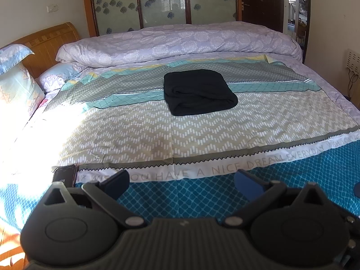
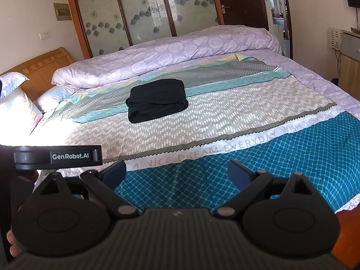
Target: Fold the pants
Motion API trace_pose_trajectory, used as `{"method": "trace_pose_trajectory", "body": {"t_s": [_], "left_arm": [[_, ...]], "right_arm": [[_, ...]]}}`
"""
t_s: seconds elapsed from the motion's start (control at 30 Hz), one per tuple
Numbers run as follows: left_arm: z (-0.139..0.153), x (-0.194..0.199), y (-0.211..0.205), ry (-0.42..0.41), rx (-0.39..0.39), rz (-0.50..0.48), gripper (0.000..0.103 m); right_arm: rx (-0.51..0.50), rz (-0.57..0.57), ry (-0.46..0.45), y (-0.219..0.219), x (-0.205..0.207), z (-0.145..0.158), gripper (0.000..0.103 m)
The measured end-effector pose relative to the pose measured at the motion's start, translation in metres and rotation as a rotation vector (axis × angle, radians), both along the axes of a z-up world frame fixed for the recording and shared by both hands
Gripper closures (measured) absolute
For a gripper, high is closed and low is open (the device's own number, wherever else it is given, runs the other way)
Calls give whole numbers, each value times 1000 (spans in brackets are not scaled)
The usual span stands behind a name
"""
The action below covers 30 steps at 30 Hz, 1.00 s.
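- Nearest to us, our left claw hangs over the teal border of the bedspread, its blue fingers spread wide and holding nothing.
- Our right claw hovers over the same teal band, likewise spread and empty; the left unit's labelled mount juts in at its left.
- A phone lies at the near left edge of the bed, partly hidden behind the left claw.
- Beyond the lettered white strip, mid-bed and well apart from both claws, the black pants sit as a compact folded bundle on the patterned bedspread, the rolled fold facing us.
- Farther back, a lilac duvet is bunched along the far side, pillows by the headboard at left.
- We judge the folding all but done: to finish well, we would keep both claws clear, and only if the near fold looks loose, press it flat gently from above without dragging the layers.
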<state>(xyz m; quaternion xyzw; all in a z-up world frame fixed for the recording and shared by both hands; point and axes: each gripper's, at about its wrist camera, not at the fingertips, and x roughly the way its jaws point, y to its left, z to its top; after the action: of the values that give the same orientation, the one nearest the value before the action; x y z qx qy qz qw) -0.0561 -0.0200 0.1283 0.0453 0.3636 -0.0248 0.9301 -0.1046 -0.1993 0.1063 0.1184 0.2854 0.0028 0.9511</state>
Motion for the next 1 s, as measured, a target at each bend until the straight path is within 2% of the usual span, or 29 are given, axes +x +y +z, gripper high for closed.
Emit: {"method": "trace_pose_trajectory", "body": {"t_s": [0.47,1.0], "left_arm": [[-2,4,3,15,1,15,0],[0,1,0,-5,5,6,0]], "right_arm": [[-5,4,1,0,1,2,5],[-7,1,-1,0,0,2,5]]}}
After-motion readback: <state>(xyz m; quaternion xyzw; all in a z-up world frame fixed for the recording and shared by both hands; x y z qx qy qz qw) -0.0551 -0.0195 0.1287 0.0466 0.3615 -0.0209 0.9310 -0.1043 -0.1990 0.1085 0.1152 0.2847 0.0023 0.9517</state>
